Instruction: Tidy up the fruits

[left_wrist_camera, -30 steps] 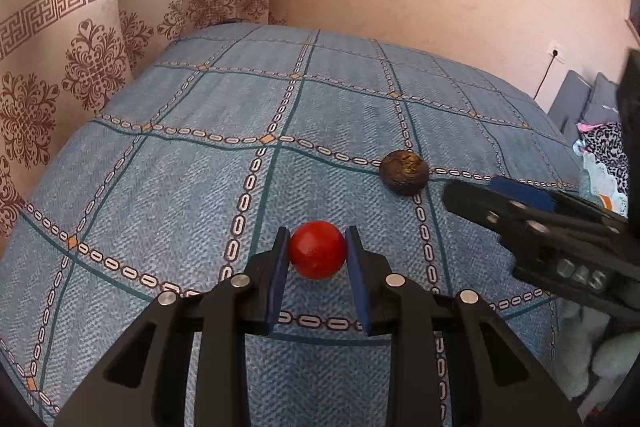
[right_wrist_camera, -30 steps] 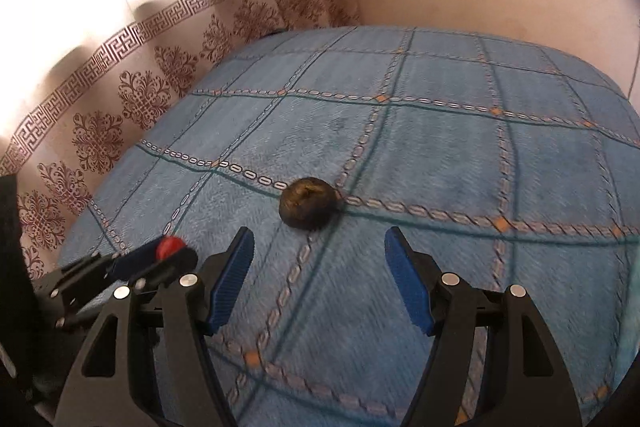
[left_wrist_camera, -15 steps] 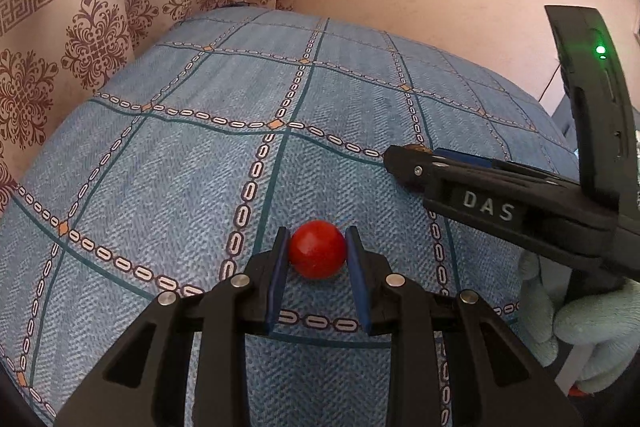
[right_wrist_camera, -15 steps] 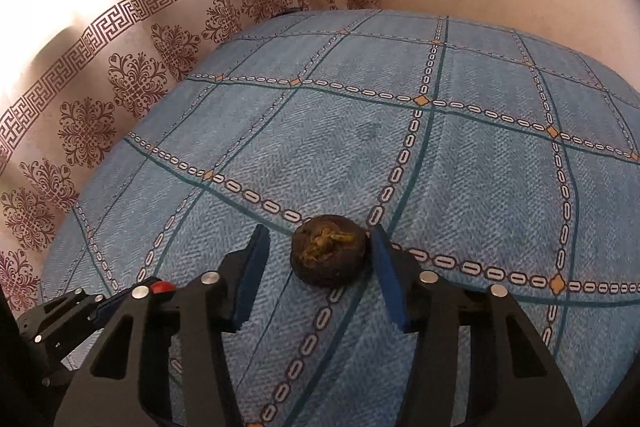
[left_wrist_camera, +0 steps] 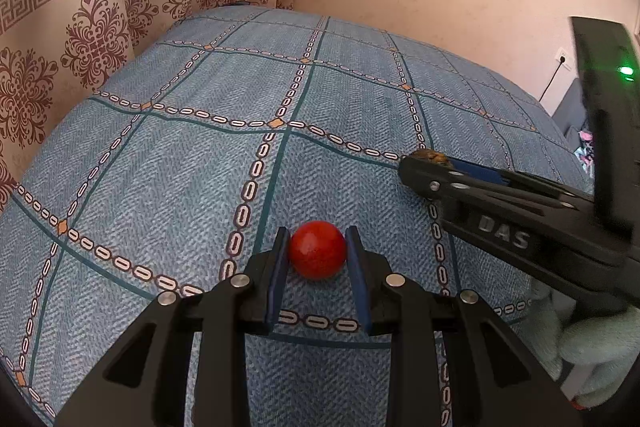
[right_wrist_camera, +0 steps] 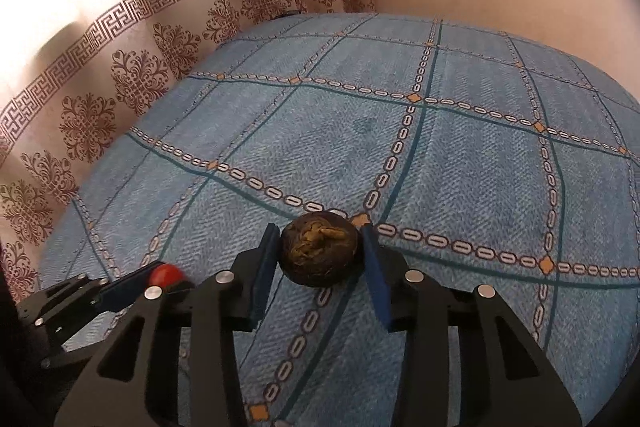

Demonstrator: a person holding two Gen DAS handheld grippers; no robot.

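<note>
Holding the red fruit point(left_wrist_camera: 317, 254) in my left tongs point(left_wrist_camera: 318, 259); right tongs point(right_wrist_camera: 320, 259), just closing, pinch the brown fruit point(right_wrist_camera: 320, 253), which might squash.

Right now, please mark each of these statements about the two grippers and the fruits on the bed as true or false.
1. The left gripper is shut on the red fruit. True.
2. The right gripper has a yellow banana between its pads. False: it is a dark brown, wrinkled fruit, and the pads have just been closing onto it.
3. Both fruits sit on the blue checked bedcover. True.
4. A basket stands on the bed beside the fruits. False: no basket is in view.
5. A patterned curtain hangs along the bed's edge. True.
</note>
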